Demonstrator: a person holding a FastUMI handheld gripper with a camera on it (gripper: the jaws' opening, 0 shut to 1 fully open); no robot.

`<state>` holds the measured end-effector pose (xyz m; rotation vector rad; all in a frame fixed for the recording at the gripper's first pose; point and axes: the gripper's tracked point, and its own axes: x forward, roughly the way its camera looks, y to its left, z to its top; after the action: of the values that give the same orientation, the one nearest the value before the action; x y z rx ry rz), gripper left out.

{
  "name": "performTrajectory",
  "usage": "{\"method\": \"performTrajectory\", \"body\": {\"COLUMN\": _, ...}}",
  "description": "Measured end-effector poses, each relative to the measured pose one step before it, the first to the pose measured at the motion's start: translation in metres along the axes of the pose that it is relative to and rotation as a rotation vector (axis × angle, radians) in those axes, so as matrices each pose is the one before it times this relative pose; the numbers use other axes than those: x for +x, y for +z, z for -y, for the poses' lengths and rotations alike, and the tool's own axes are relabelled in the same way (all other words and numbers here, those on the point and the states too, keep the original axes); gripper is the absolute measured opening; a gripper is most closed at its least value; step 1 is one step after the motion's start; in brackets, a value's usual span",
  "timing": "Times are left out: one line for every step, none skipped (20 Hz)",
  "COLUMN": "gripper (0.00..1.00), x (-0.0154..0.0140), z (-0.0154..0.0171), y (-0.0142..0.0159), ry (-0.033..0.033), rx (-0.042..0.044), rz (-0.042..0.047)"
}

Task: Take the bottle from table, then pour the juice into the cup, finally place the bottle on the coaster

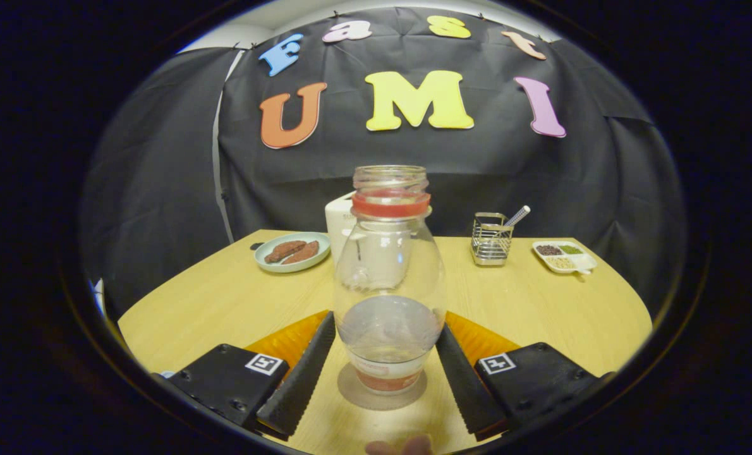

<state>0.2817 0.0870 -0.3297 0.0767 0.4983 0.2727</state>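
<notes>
While the bottle (388, 278) stands upright between the 2 fingers of the gripper (388, 354), resting on a round coaster (382, 393) on the table (540, 309), the fingers (303, 373) sit against its lower flanks; whether they press or merely touch, I cannot tell. A little liquid lies low in the clear body and the mouth is uncapped. Judging by this, the last step, setting down, is in hand. Doing it well means spreading both fingers evenly, so neither drags the glass sideways, then backing straight out. A cup I cannot pick out; a white container (341, 221) stands behind the bottle.
</notes>
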Motion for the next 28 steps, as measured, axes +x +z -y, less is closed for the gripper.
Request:
{"method": "performTrajectory", "body": {"gripper": 0.97, "x": -0.00462, "z": 0.00130, "y": 0.00306, "ry": -0.00815, "rx": -0.00294, "rz": 0.00664}}
{"method": "performTrajectory", "body": {"gripper": 0.97, "x": -0.00500, "z": 0.00042, "y": 0.00487, "ry": -0.00465, "rx": -0.00601, "rz": 0.00985}}
{"method": "performTrajectory", "body": {"gripper": 0.98, "x": -0.00510, "z": 0.00074, "y": 0.00504, "ry": -0.00682, "rx": -0.00580, "rz": 0.01222}}
{"method": "performTrajectory", "body": {"gripper": 0.99, "x": -0.00565, "z": 0.00142, "y": 0.00754, "ry": -0.00494, "rx": -0.00131, "rz": 0.01484}}
{"method": "performTrajectory", "body": {"gripper": 0.99, "x": -0.00515, "z": 0.00082, "y": 0.00598, "ry": -0.00034, "rx": 0.00395, "rz": 0.01340}}
{"method": "performTrajectory", "body": {"gripper": 0.99, "x": -0.00677, "z": 0.00053, "y": 0.00876, "ry": 0.00290, "rx": 0.00946, "rz": 0.01142}}
{"method": "performTrajectory", "body": {"gripper": 0.99, "x": -0.00784, "z": -0.00131, "y": 0.00918, "ry": 0.00407, "rx": 0.00642, "rz": 0.01282}}
{"method": "performTrajectory", "body": {"gripper": 0.99, "x": -0.00804, "z": -0.00087, "y": 0.00917, "ry": 0.00247, "rx": 0.00008, "rz": 0.01377}}
{"method": "performTrajectory", "body": {"gripper": 0.99, "x": -0.01043, "z": 0.00055, "y": 0.01064, "ry": 0.00262, "rx": -0.00415, "rz": 0.01880}}
{"method": "performTrajectory", "body": {"gripper": 0.99, "x": -0.00969, "z": -0.00095, "y": 0.01041, "ry": 0.00186, "rx": -0.00445, "rz": 0.01557}}
{"method": "performTrajectory", "body": {"gripper": 0.99, "x": -0.01255, "z": 0.00044, "y": 0.01312, "ry": -0.00025, "rx": 0.00091, "rz": 0.02311}}
{"method": "performTrajectory", "body": {"gripper": 0.99, "x": -0.01409, "z": 0.00022, "y": 0.01383, "ry": -0.00107, "rx": -0.00195, "rz": 0.01455}}
{"method": "performTrajectory", "body": {"gripper": 0.99, "x": -0.01366, "z": 0.00045, "y": 0.01186, "ry": -0.00455, "rx": -0.00077, "rz": 0.02449}}
{"method": "performTrajectory", "body": {"gripper": 0.99, "x": -0.01466, "z": 0.00515, "y": 0.01378, "ry": -0.02087, "rx": -0.00593, "rz": 0.01948}}
{"method": "performTrajectory", "body": {"gripper": 0.99, "x": -0.01691, "z": 0.00364, "y": 0.01851, "ry": -0.01730, "rx": -0.00771, "rz": 0.03991}}
{"method": "performTrajectory", "body": {"gripper": 0.99, "x": -0.01212, "z": 0.00678, "y": 0.01275, "ry": -0.02296, "rx": -0.01287, "rz": 0.02157}}
{"method": "performTrajectory", "body": {"gripper": 1.00, "x": -0.01131, "z": 0.00282, "y": 0.01303, "ry": -0.01400, "rx": -0.00511, "rz": 0.02505}}
{"method": "performTrajectory", "body": {"gripper": 1.00, "x": -0.01230, "z": 0.00378, "y": 0.01242, "ry": -0.01746, "rx": -0.00343, "rz": 0.01700}}
{"method": "performTrajectory", "body": {"gripper": 1.00, "x": -0.01341, "z": 0.00510, "y": 0.01116, "ry": -0.01609, "rx": -0.00151, "rz": 0.00793}}
{"method": "performTrajectory", "body": {"gripper": 1.00, "x": -0.01199, "z": 0.00489, "y": 0.00993, "ry": -0.01434, "rx": -0.00178, "rz": 0.01195}}
{"method": "performTrajectory", "body": {"gripper": 1.00, "x": -0.01018, "z": 0.00270, "y": 0.00804, "ry": -0.01062, "rx": -0.01120, "rz": 0.00181}}
{"method": "performTrajectory", "body": {"gripper": 1.00, "x": -0.01055, "z": 0.00480, "y": 0.00637, "ry": -0.01165, "rx": -0.01153, "rz": 0.00014}}
{"method": "performTrajectory", "body": {"gripper": 1.00, "x": -0.01100, "z": 0.00304, "y": 0.00351, "ry": -0.01073, "rx": -0.01561, "rz": -0.00989}}
{"method": "performTrajectory", "body": {"gripper": 1.00, "x": -0.01026, "z": 0.00017, "y": 0.00295, "ry": 0.00364, "rx": -0.00544, "rz": 0.00004}}
{"method": "performTrajectory", "body": {"gripper": 1.00, "x": -0.01159, "z": -0.00076, "y": 0.00199, "ry": 0.00237, "rx": -0.00697, "rz": -0.00558}}
{"method": "performTrajectory", "body": {"gripper": 1.00, "x": -0.01083, "z": 0.00101, "y": 0.00229, "ry": -0.00634, "rx": -0.00096, "rz": 0.00554}}
{"method": "performTrajectory", "body": {"gripper": 1.00, "x": -0.00818, "z": 0.00205, "y": -0.00080, "ry": -0.00904, "rx": -0.00547, "rz": -0.00117}}
{"method": "performTrajectory", "body": {"gripper": 1.00, "x": -0.00830, "z": 0.00141, "y": -0.00325, "ry": -0.00887, "rx": -0.00722, "rz": -0.00644}}
